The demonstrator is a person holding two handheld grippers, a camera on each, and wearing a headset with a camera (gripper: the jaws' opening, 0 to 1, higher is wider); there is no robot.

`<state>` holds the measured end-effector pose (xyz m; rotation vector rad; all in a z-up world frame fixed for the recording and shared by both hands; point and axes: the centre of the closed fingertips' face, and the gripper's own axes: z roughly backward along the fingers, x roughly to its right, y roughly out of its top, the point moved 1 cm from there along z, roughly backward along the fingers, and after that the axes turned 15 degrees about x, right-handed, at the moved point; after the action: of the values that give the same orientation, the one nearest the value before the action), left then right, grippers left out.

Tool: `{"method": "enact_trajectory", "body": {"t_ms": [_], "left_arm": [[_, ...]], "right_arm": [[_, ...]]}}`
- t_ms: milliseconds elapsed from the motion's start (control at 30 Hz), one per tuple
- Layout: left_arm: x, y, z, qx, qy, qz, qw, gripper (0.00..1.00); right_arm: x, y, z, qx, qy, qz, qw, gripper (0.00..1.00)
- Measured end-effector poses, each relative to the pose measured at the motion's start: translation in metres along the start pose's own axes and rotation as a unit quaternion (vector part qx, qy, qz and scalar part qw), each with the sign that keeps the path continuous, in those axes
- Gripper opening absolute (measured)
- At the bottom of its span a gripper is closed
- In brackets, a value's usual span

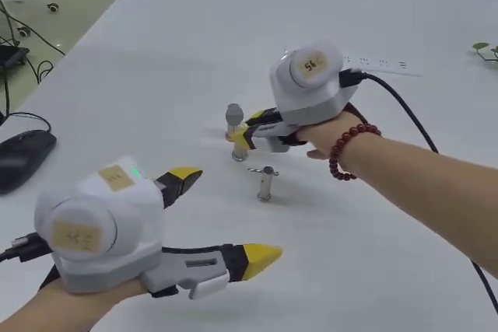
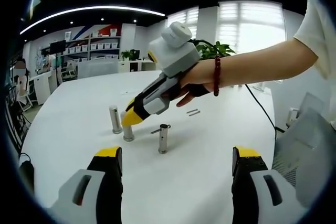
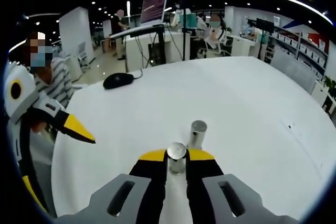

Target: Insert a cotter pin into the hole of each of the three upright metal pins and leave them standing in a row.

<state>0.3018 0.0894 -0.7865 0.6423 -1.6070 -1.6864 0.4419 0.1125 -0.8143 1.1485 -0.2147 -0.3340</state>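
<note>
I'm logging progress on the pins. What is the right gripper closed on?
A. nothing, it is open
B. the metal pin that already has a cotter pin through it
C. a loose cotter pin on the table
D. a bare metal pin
D: the right gripper has its jaws shut around a bare metal pin, a second bare pin just beyond it; the pin with a cotter pin stands apart.

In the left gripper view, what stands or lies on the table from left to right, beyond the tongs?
leftmost metal pin → second metal pin → metal pin carrying a cotter pin → loose cotter pins
</note>
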Motion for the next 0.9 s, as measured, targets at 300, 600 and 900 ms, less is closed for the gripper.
{"method": "enact_trajectory", "body": {"t_ms": [300, 600, 900], "left_arm": [[0.001, 0.000, -0.002, -0.001, -0.002, -0.003, 1.0000, 0.86], [0.004, 0.003, -0.003, 0.004, -0.006, -0.004, 1.0000, 0.86], [0.009, 0.005, -0.002, 0.005, -0.010, -0.005, 0.9999, 0.87]], "right_arm": [[-0.001, 0.006, 0.008, 0.007, 0.009, -0.004, 0.9999, 0.14], [0.001, -0.002, 0.021, -0.008, 0.010, 0.006, 0.9999, 0.13], [0.006, -0.009, 0.039, -0.016, 0.003, 0.003, 0.9999, 0.13]]}}
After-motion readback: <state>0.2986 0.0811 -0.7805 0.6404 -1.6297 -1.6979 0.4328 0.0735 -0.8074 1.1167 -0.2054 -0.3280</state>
